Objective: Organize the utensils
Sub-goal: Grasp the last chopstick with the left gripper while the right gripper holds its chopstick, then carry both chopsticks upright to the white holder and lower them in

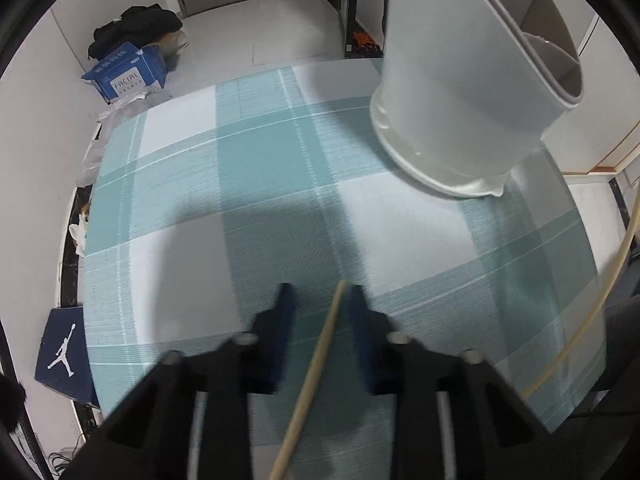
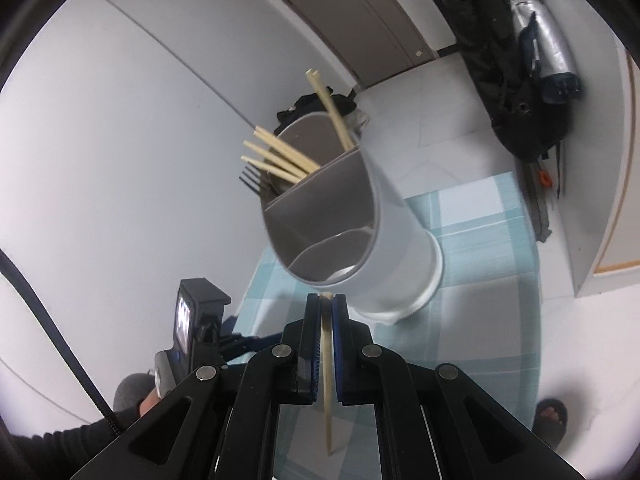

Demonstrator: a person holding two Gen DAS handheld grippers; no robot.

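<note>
Bamboo-coloured, a single chopstick (image 2: 326,364) is pinched between the blue pads of the right gripper (image 2: 326,300), its jaws closed tight on it, with the blunt end poking just past the fingertips. Straight ahead, the grey utensil holder (image 2: 384,240) stands on the teal-and-white checked tablecloth (image 2: 480,232); its far compartments already hold several chopsticks (image 2: 280,156) and a dark fork (image 2: 250,178), while the near compartment looks bare. In the left wrist view, the left gripper (image 1: 318,292) points down at the cloth with another chopstick (image 1: 316,364) lying between its jaws. A gap shows on either side, so the pads are not pressing it in this frame. The holder (image 1: 460,92) stands far right of it.
</note>
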